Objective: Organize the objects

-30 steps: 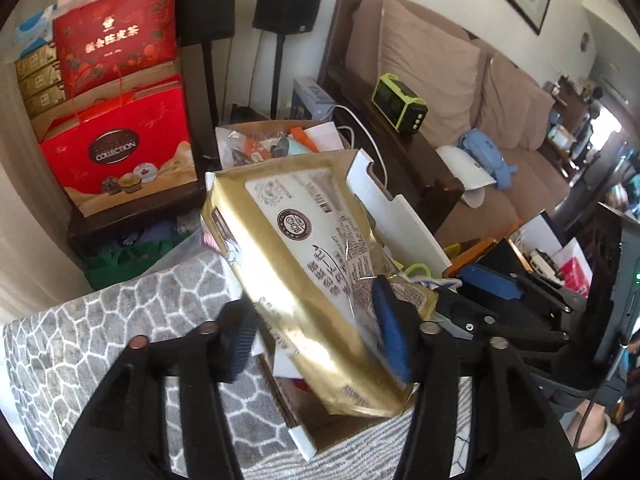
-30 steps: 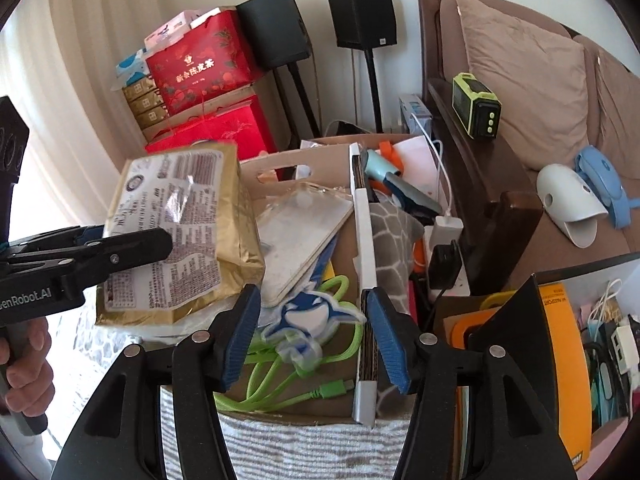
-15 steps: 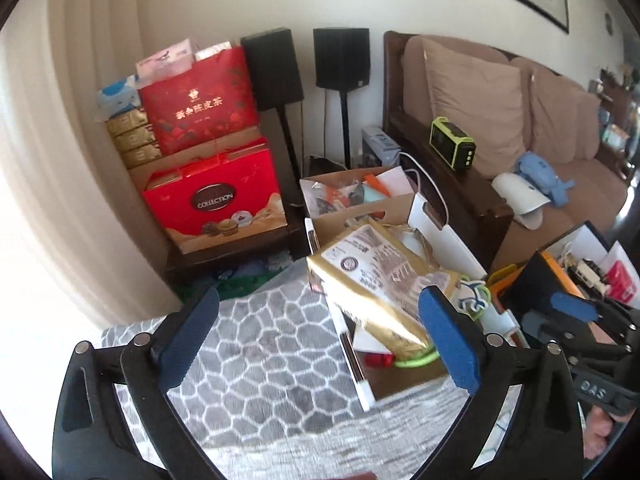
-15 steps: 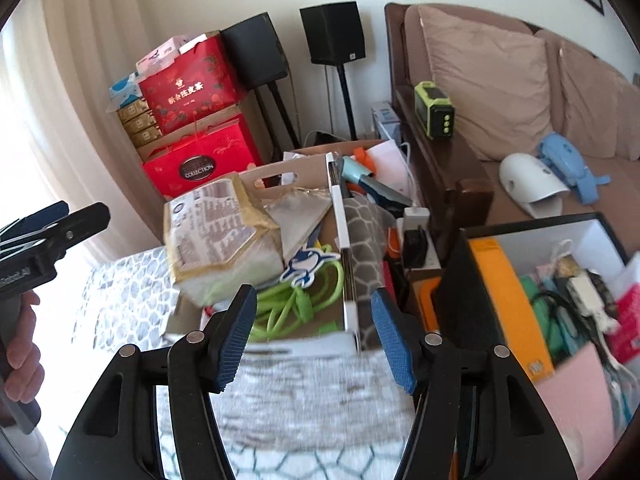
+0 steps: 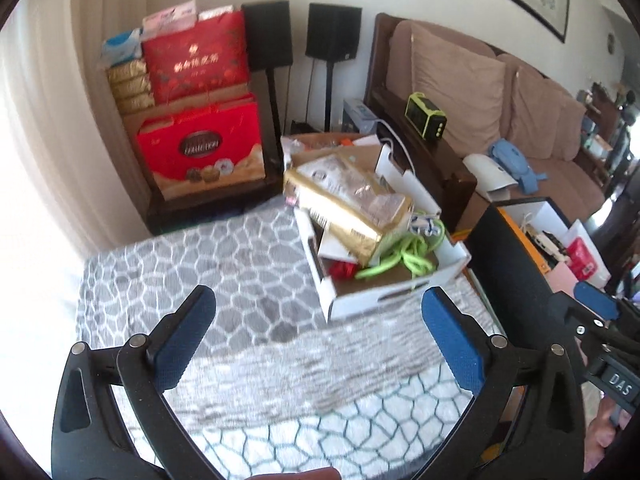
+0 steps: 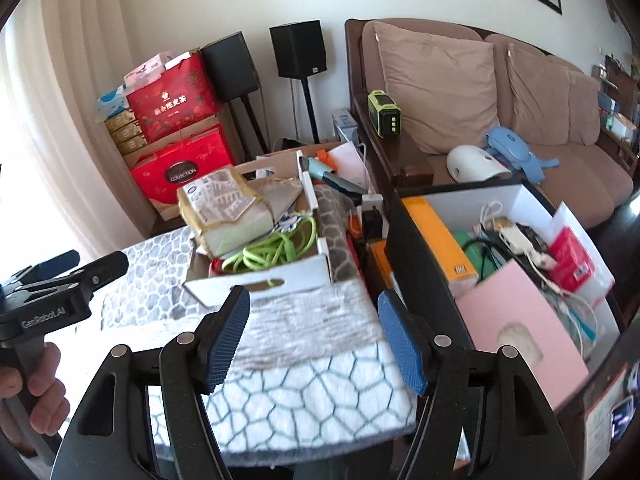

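both tilt down over the patterned cloth (image 5: 248, 264): left claw (image 5: 318, 336) spread empty, right claw (image 6: 314, 340) opening, empty.

We look through two fisheye cameras, each mounted on a hand-held gripper and angled down along its jaws. Our landmark is the white cardboard box (image 5: 394, 300) holding the gold packet (image 5: 352, 204). The left wrist view stands back from that box and to its left, with patterned cloth (image 5: 224, 264) filling its foreground. The right wrist view sits nearer the box's front wall and takes in the black bin (image 6: 424, 256) to the box's right. Both views share the box, the red gift cartons (image 6: 180, 168) behind it, and the sofa (image 6: 532, 148) beyond.
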`<state>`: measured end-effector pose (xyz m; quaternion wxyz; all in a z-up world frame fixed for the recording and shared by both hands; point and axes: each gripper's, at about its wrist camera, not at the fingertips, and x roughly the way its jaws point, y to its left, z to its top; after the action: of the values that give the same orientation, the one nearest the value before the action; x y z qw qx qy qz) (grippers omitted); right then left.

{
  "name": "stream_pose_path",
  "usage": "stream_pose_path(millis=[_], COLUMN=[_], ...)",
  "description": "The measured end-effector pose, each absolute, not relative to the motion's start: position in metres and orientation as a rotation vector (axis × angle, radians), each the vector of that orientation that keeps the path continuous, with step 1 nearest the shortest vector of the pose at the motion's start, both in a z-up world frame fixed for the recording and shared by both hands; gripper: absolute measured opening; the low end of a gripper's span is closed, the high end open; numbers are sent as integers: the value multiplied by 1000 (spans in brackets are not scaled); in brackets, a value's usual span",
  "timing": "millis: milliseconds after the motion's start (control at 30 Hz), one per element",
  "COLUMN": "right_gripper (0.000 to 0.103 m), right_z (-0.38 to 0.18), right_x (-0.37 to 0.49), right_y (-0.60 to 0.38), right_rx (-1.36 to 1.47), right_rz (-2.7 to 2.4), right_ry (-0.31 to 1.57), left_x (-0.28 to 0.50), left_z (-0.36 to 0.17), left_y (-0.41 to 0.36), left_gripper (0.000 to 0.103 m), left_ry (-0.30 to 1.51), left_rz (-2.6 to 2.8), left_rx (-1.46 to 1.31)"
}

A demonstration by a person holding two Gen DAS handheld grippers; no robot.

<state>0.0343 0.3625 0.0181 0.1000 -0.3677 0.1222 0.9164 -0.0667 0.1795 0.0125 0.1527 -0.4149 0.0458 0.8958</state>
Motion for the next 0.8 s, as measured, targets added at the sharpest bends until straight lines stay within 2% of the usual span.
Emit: stream_pose_path(millis=[467, 800], right_gripper=[69, 69], right_z=[44, 50], right_x=[85, 100], right_y=[325, 324], right_rx=[-985, -942], right_rz=[2750, 2760], right_ry=[238, 253], left_x=[-18, -3], left_z=[22, 32], left_y=[155, 153], left_gripper=[103, 103], left_ry=[145, 162], left_rz=[2625, 2646], left_rx=[-1128, -1075])
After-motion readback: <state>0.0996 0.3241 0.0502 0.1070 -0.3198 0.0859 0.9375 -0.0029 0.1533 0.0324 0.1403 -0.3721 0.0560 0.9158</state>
